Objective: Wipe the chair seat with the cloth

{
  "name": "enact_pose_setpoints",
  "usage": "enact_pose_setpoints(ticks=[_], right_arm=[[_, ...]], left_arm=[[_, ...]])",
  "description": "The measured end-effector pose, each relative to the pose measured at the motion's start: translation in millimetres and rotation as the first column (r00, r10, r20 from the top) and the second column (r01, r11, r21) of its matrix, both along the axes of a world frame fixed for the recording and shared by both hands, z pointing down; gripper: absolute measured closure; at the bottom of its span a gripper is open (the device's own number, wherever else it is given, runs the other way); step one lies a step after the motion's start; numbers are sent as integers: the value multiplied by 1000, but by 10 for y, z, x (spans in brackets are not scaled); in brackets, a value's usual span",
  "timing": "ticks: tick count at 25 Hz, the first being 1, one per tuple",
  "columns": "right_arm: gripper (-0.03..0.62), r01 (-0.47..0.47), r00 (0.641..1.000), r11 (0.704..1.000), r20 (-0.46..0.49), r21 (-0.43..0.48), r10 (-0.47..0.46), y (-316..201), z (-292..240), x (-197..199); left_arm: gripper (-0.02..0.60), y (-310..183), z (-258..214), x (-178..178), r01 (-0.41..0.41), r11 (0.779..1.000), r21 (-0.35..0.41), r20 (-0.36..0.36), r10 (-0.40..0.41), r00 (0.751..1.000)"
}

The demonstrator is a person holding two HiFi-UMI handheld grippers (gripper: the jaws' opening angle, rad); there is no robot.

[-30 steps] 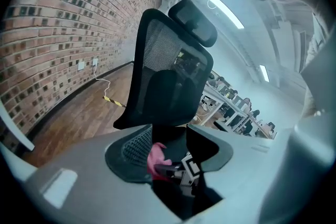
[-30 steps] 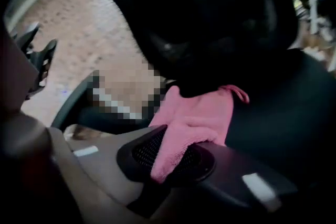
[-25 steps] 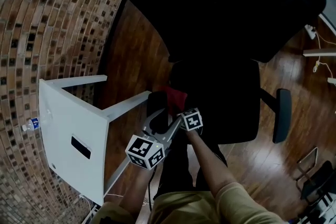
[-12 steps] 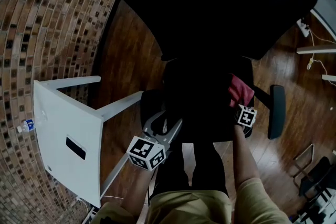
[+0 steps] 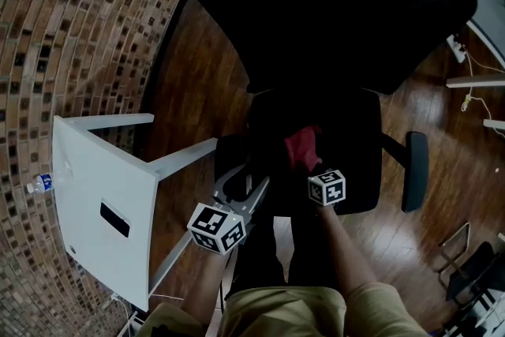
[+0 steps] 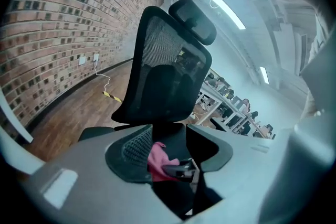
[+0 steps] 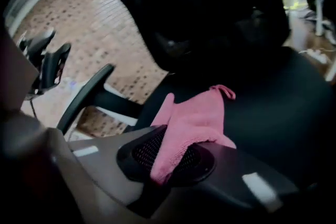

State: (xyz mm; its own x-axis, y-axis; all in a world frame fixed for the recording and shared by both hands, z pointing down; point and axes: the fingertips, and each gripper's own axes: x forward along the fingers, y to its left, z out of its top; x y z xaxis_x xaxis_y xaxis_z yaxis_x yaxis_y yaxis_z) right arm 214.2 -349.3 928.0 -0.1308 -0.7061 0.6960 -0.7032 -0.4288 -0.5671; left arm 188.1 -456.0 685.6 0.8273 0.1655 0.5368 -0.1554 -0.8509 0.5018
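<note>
My right gripper (image 7: 170, 157) clamped on pink terry cloth (image 7: 194, 118), cloth spread ahead of it on black office-chair seat (image 5: 359, 134). I'd press flat, overlap strokes. Left gripper (image 5: 239, 184) wide, empty.

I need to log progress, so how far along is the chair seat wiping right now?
Done: the cloth is clamped in the right gripper. In hand: it lies on the middle of the chair seat; the left gripper is open and empty. Left: cannot tell, the dark seat shows no wiped area.

Pink cloth (image 7: 191, 126) in tool (image 7: 173, 162), on seat (image 7: 273, 107)
</note>
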Motion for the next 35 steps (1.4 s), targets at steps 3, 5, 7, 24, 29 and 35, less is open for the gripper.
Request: enact_pose_setpoints(ticks=[3, 5, 7, 24, 29, 35], right_arm=[[579, 191, 979, 978, 49, 78, -196, -706, -28, -770], [579, 259, 964, 961, 37, 91, -263, -945, 46, -1007], [579, 251, 968, 965, -28, 80, -249, -937, 166, -928], [579, -362, 894, 862, -393, -354, 214, 1890, 221, 1477], [579, 57, 983, 998, -175, -27, -61, 190, 17, 199], [577, 531, 812, 847, -283, -5, -511, -925, -8, -1133]], left_arm=[[397, -11, -13, -20, 10, 1000, 1, 2, -10, 1000], [397, 7, -18, -27, 7, 1000, 1, 7, -7, 1000], [397, 42, -17, -34, -5, 1000, 2, 15, 5, 1000], [399, 244, 1, 240, -18, 998, -63, -21, 17, 1000], [400, 71, 34, 100, 24, 998, -63, -5, -24, 1000], [405, -44, 9, 46, 45, 997, -64, -10, -45, 999]])
